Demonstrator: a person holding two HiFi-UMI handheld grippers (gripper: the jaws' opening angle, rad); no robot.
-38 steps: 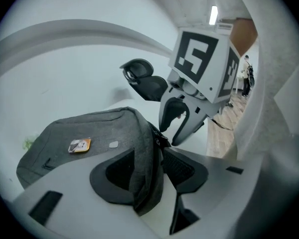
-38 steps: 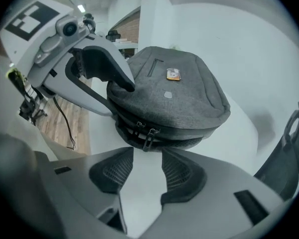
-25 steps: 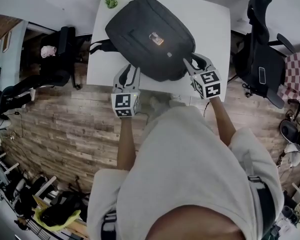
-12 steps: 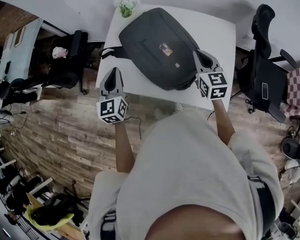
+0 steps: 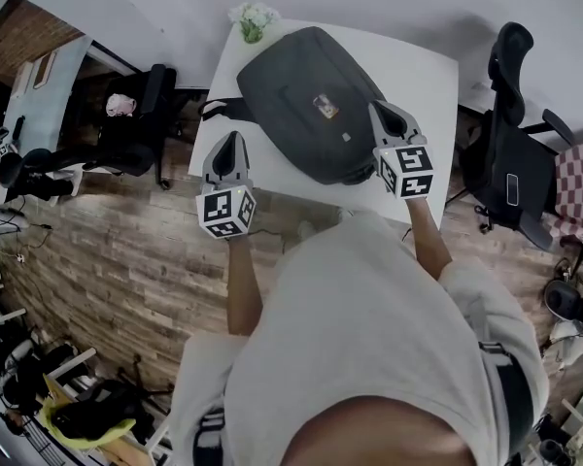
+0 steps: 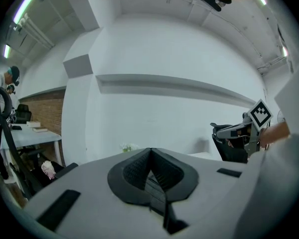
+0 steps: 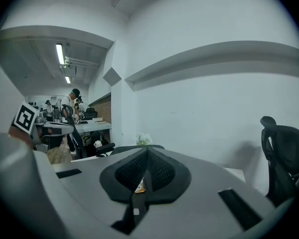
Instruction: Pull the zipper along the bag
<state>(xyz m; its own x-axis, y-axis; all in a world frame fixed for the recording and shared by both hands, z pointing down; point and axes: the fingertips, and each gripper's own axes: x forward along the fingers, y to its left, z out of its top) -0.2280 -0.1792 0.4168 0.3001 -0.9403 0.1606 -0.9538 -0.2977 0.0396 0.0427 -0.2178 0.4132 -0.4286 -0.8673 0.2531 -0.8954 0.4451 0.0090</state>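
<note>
Overlapping bag [image 5: 301,90] edge, closed right gripper [image 5: 385,118]

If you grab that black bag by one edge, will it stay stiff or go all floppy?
Probably floppy: the bag looks like soft fabric with rounded, bulging sides, so it would likely sag. It lies flat and wide on the table, so a push should slide it rather than tip it. It looks filled, so maybe heavyish.

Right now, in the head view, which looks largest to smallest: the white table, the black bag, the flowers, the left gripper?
1. white table
2. black bag
3. left gripper, though it is nearer the camera, so its true rank against the flowers is unsure
4. flowers
</note>
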